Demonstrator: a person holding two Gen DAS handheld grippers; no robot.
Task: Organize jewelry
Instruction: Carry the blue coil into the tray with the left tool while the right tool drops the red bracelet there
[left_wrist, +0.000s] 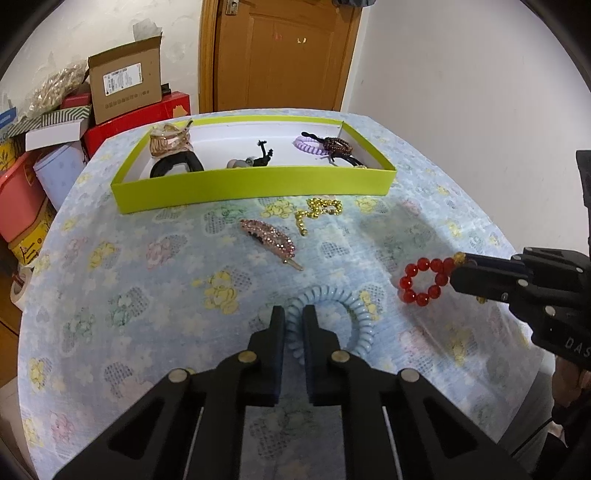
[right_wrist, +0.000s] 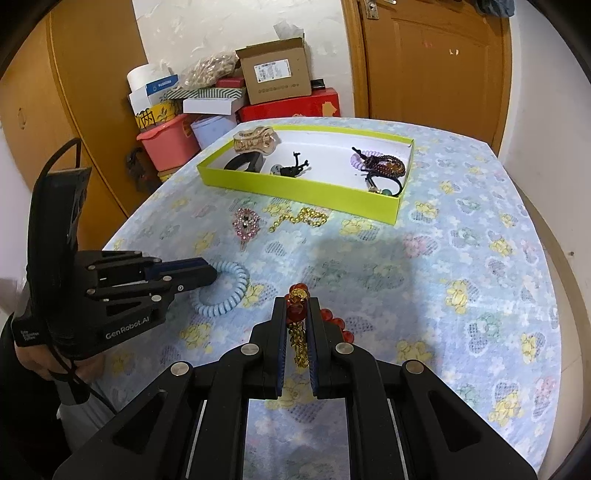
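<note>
My left gripper (left_wrist: 293, 314) is shut on a light blue coil hair tie (left_wrist: 354, 306) that lies on the tablecloth; it also shows in the right wrist view (right_wrist: 225, 291). My right gripper (right_wrist: 298, 301) is shut on a red bead bracelet (left_wrist: 424, 280) with a gold tassel (right_wrist: 300, 343), held just above the cloth. A lime green tray (left_wrist: 251, 188) at the back holds several hair pieces. A pink rhinestone clip (left_wrist: 267, 238) and a gold bead chain (left_wrist: 319, 212) lie in front of the tray.
The table has a blue flowered cloth (left_wrist: 129, 277). Boxes and a pink bin (right_wrist: 170, 142) are stacked beyond its far left corner. A wooden door (left_wrist: 280, 51) stands behind the table, a white wall to the right.
</note>
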